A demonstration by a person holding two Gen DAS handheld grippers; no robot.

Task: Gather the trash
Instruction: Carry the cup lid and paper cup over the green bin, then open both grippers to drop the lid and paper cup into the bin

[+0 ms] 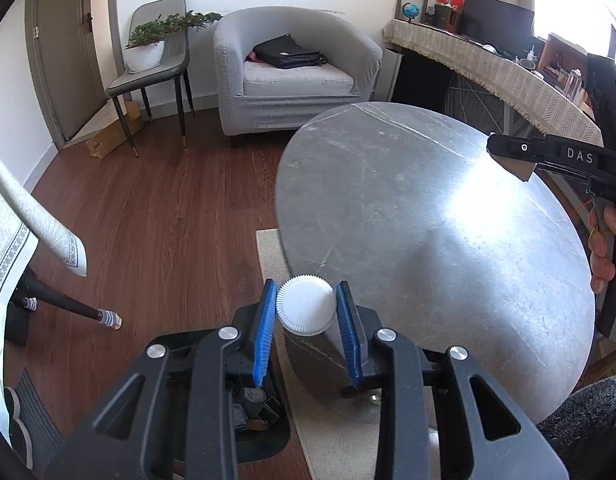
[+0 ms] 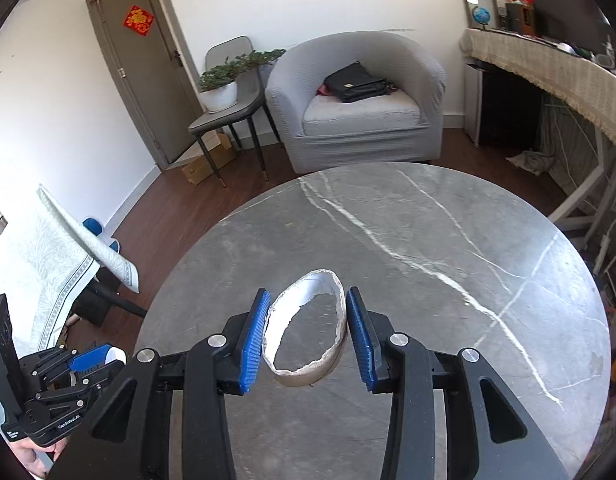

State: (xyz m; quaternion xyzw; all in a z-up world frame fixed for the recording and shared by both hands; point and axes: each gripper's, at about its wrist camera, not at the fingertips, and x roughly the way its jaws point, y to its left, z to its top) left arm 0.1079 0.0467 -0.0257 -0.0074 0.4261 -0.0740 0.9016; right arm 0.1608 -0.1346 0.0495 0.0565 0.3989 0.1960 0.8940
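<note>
In the left wrist view my left gripper (image 1: 307, 286) is shut on a white round cap with a ribbed rim (image 1: 306, 308), held just off the near left edge of the round grey marble table (image 1: 408, 208). Below it on the floor stands a black bin (image 1: 264, 412) with dark crumpled scraps inside. In the right wrist view my right gripper (image 2: 308, 294) is shut on a squashed cardboard ring (image 2: 308, 376), white inside, above the table (image 2: 408, 240). The right gripper (image 1: 508, 152) also shows at the far right of the left view, with a brown cardboard edge (image 1: 520, 170).
A grey armchair (image 1: 296, 76) with a black bag stands beyond the table. Left of it a chair carries a potted plant (image 1: 148, 48). A cloth-covered table (image 1: 24, 216) is at the left, a long cloth-draped desk (image 2: 568, 76) at the right. The left gripper (image 2: 92, 360) shows low left in the right view.
</note>
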